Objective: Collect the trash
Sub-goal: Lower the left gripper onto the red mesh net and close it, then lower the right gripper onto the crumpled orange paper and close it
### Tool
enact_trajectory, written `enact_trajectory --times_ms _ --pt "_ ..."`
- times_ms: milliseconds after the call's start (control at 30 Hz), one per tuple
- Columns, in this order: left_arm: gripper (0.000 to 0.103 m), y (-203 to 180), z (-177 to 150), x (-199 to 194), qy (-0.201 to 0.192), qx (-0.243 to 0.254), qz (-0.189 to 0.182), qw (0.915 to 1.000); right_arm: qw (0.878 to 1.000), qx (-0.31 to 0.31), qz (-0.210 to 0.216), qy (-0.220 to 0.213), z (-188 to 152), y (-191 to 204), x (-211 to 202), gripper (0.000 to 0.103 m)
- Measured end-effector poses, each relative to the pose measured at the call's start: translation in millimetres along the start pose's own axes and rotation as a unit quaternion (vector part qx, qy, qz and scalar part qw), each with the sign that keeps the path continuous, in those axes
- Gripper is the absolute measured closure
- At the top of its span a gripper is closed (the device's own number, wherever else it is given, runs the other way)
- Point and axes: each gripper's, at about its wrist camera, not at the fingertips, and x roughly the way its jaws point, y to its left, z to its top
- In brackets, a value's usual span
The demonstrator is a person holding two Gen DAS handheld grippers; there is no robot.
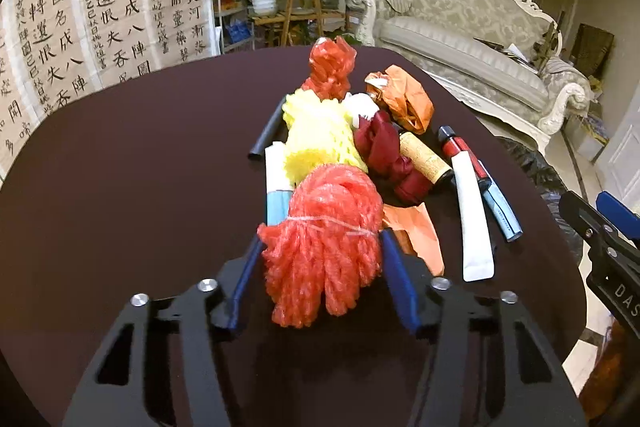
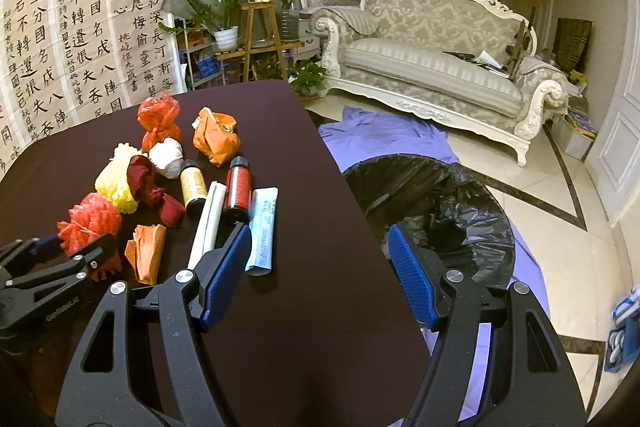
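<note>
**A:** So what was seen on the table (image 2: 320, 227), going left to right?

**B:** Far left, the left gripper (image 1: 320, 247) was clamped round a red mesh wad (image 1: 320, 247), pads pressed into both its sides. Just past it a yellow mesh wad (image 2: 114, 183) and a dark red wrapper (image 2: 152, 187) were piled together, with an orange scrap (image 2: 146, 251) in front. Then a gold bottle (image 2: 194, 189), a white tube (image 2: 210, 223), a red bottle (image 2: 237, 189) and a blue sachet (image 2: 262, 231) were laid side by side.

**A:** And the right gripper (image 2: 320, 273)?

**B:** It was held wide open, nothing gripped, its left pad just beside the sachet. The black-bagged bin (image 2: 432, 203) was stood on the floor, right of the table.
</note>
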Motion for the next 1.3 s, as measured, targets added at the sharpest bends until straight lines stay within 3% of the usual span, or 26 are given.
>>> enact_trajectory --times_ms 400,667,933,1100,1167,1233,1300 --pt "0.054 17 1 -30 -0.029 -0.010 -0.001 0.9995 0.999 -0.022 0.045 0.006 0 33 0 0.034" --pt "0.054 49 -2 -35 -0.035 -0.033 0.035 0.9983 0.995 -0.050 0.088 0.014 -2 69 3 0.035" --pt "0.054 77 -8 -27 -0.025 -0.057 0.051 0.9968 0.989 -0.078 0.121 0.047 -7 103 23 0.048" --pt "0.054 82 -9 -23 -0.016 -0.061 0.046 0.9969 0.987 -0.086 0.118 0.066 -10 112 31 0.049" --pt "0.054 83 -10 -22 -0.014 -0.061 0.044 0.9971 0.986 -0.090 0.118 0.073 -12 115 36 0.055" --pt "0.054 83 -12 -22 -0.014 -0.060 0.044 0.9972 0.985 -0.093 0.121 0.080 -14 116 38 0.070" --pt "0.054 82 -13 -23 -0.014 -0.059 0.042 0.9973 0.984 -0.095 0.122 0.083 -16 115 40 0.074"
